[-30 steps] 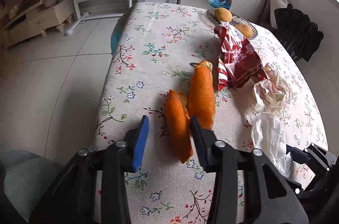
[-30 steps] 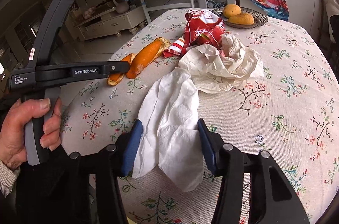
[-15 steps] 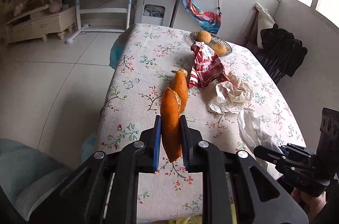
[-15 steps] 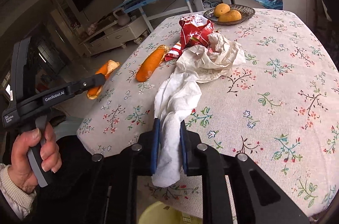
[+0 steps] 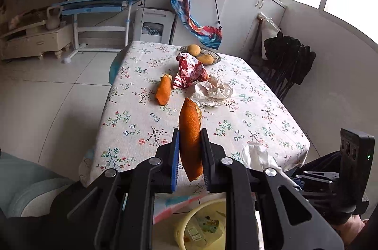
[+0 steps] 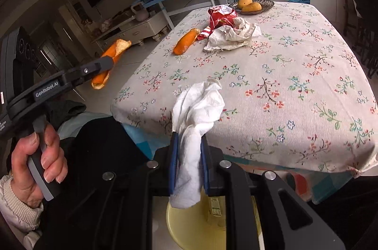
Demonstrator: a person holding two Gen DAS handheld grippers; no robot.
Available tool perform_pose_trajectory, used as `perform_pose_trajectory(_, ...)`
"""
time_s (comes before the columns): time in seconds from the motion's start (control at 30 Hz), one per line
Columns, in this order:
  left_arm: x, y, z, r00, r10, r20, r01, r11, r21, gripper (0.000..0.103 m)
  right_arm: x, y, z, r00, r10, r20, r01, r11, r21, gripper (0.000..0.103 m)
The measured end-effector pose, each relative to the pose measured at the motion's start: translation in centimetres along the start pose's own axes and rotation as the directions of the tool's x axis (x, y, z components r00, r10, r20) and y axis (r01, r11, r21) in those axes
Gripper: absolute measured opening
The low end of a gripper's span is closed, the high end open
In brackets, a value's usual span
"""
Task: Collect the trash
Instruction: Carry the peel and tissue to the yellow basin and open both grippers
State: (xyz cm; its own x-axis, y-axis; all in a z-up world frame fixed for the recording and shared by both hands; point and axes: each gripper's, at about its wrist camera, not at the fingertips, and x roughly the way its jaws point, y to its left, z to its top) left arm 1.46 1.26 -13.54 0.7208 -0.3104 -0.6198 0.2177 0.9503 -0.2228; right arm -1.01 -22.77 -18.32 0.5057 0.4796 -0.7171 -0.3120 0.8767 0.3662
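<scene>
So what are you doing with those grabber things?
Picking up trash from the table. The left gripper is clamped on a piece of orange peel, and the right gripper is clamped on a white tissue. Both are held off the table, near a yellow bin on the floor. Another orange peel, a red wrapper and crumpled paper are still on the table.
</scene>
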Motion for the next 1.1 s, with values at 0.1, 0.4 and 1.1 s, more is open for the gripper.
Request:
perform_pose_trajectory(0.1,-0.4,-0.9,-0.4,1.0,-0.012,-0.003,0.012,1.0,0.017,0.017,0.6,0.2,-1.1,0.998,-0.019,-0.063,0.019,1.0,0.0,0.018)
perform_pose_trajectory(0.4,0.2,-1.3,-3.0,0.995,-0.064,-0.071,0.064,0.998,0.002,0.017,2.2,-0.9,-3.8,0.969,-0.064,-0.239,0.073,0.997,0.028,0.02)
perform_pose_trajectory(1.1,5.4,-7.6,-12.4,0.846,-0.126,-0.518,0.203,0.975,0.094,0.017,-6.4,-4.8,-3.6,0.982,-0.057,0.181,0.015,0.974,0.226,0.058)
